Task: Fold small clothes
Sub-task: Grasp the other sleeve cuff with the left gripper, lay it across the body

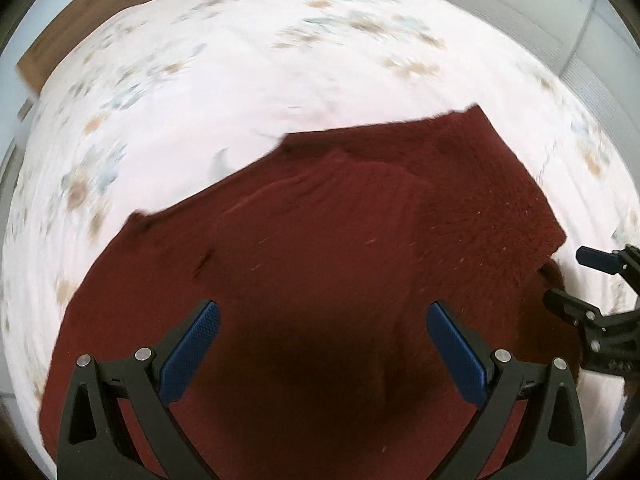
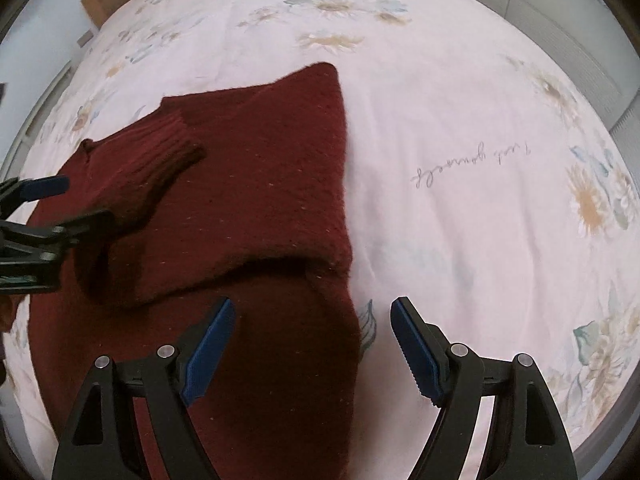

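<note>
The left tool (image 1: 323,350) hangs with its blue pads spread wide and nothing between them, pointing steeply down over the middle of the dark red sweater (image 1: 320,240), and the right tool (image 2: 312,350) stands just as open and empty over the sweater's right-hand edge, one pad above the knit and the other above bare bedding. The sweater lies on the bed (image 2: 460,120), spread over a pale floral cover, already partly folded: one side is turned in over the body and a ribbed sleeve cuff (image 2: 172,152) lies across the top of that flap. It looks like a thick, fuzzy knit, so I judge it soft and floppy with a fair bit of weight for its size; it should drape and sag rather than hold a line, and the fuzz should give the pads good friction with little risk of slipping. The layered fold is bulky, so a shallow pinch may catch only the top layer. The best holds seem to be the near hem corners or the doubled edge, one tool on each side, pads closing through all layers
</note>
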The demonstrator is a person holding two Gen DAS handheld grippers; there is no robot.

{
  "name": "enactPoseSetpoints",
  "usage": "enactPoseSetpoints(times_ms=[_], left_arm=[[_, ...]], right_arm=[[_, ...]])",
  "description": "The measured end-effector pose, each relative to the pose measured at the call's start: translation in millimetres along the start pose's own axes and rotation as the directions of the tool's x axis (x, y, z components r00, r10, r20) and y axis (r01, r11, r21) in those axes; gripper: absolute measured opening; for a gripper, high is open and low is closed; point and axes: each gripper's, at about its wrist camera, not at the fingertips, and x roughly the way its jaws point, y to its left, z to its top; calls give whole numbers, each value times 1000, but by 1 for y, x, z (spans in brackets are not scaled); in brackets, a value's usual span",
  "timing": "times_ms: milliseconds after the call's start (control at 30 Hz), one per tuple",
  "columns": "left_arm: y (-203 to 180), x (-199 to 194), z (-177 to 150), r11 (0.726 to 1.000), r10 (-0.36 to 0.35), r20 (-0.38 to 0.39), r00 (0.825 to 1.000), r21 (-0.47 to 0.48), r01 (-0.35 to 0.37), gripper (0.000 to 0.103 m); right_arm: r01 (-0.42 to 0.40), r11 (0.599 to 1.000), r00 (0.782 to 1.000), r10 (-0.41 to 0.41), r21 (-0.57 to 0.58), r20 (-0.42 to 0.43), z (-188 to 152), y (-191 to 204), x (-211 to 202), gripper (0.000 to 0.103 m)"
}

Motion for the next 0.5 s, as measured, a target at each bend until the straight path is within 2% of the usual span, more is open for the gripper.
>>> enactPoseSetpoints(times_ms=[133, 233, 333, 367, 400, 467, 500], left_arm=[[-18, 31, 8, 997, 41, -47, 998, 71, -37, 101], [-27, 53, 13, 989, 110, -71, 991, 103, -103, 101], [-30, 68, 16, 984, 139, -92, 986, 123, -127, 95], [-28, 69, 17, 986, 133, -90, 987, 115, -123, 89], [-26, 68, 19, 988, 125, -79, 989, 103, -117, 71], [-19, 64, 19, 990, 120, -77, 990, 90, -113, 51], [-17, 62, 21, 990, 119, -75, 990, 83, -113, 36]], right_arm=[[-11, 1000, 1000, 11, 21, -8, -4, -5, 6, 81], [-15, 999, 1000, 16, 29, -19, -9, -13, 8, 81], [-12, 1000, 1000, 13, 26, -29, -13, -15, 9, 81], [-10, 1000, 999, 10, 23, -32, -14, -16, 10, 81], [-7, 1000, 999, 8, 22, -32, -14, -13, 11, 81], [-5, 1000, 999, 5, 23, -32, -13, -12, 11, 81], [-6, 1000, 1000, 6, 23, -31, -13, -12, 11, 81]])
